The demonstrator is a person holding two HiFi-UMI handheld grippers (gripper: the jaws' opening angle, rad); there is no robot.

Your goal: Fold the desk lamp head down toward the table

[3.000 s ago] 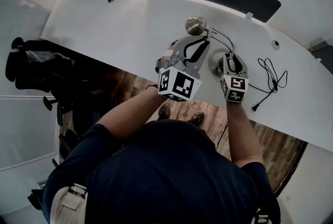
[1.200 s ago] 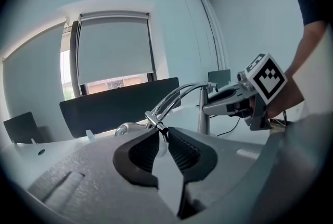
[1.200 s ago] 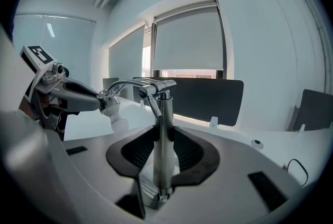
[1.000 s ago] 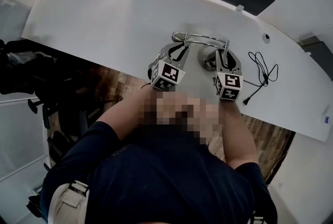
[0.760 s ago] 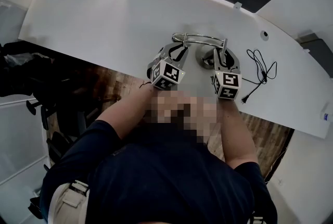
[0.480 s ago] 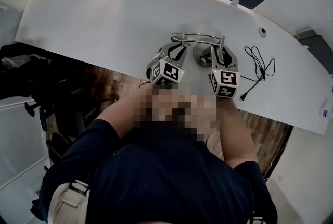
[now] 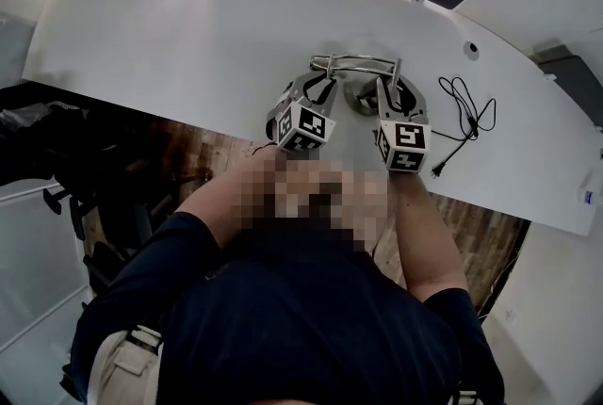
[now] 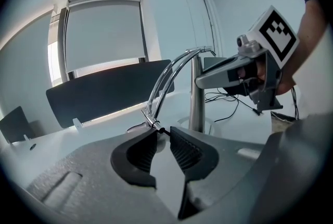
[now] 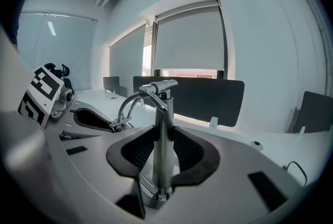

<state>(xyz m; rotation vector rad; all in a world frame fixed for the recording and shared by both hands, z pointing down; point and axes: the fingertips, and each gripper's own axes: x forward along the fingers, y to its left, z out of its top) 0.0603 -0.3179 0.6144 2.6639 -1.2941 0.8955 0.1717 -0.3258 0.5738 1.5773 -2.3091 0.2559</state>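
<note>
We kept the right gripper (image 9: 162, 133) clamped on the lamp post (image 9: 160, 111). The left gripper (image 8: 162, 132) stood slightly apart, with the lamp head (image 8: 135, 126) at its eleven o'clock.

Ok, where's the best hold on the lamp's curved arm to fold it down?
The joint at its far tip, taken from the near side, where the left gripper sits. The rods arch away from the post that the right gripper clamps, so the tip probably gives most leverage.
</note>
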